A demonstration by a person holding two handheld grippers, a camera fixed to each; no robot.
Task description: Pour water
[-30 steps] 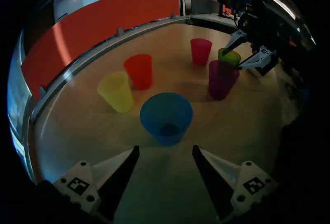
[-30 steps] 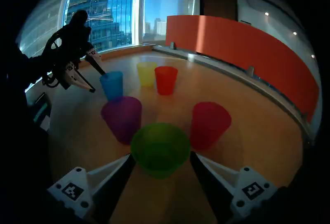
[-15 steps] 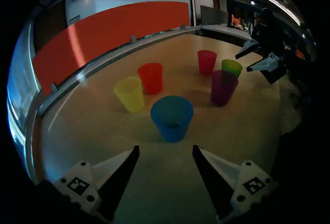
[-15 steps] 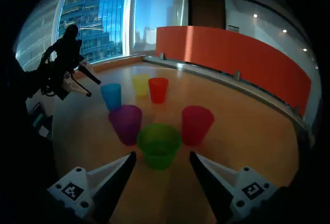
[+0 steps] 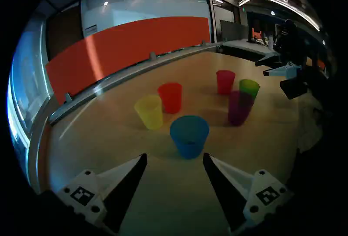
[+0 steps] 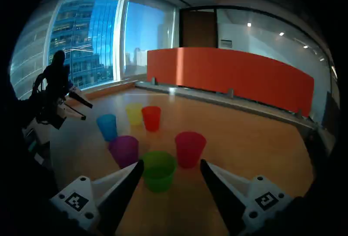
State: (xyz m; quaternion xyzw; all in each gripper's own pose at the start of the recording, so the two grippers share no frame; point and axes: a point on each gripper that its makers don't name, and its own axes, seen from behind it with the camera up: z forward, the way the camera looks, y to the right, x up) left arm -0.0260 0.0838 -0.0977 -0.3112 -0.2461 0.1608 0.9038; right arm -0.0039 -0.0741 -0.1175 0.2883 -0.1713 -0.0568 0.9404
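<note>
My left tool (image 5: 174,154) wide, holding nothing; blue cup (image 5: 189,135) just ahead of tips, apart. My right tool (image 6: 171,161) wide, holding nothing; green cup (image 6: 158,171) partly inside jaws, contact unclear. Bare desk (image 5: 108,140) around both tools; desk edge (image 5: 130,74) well beyond them.

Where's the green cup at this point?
In the right gripper view, the green cup stands just ahead of the right gripper, between the purple cup on its left and the pink cup on its right.
</note>
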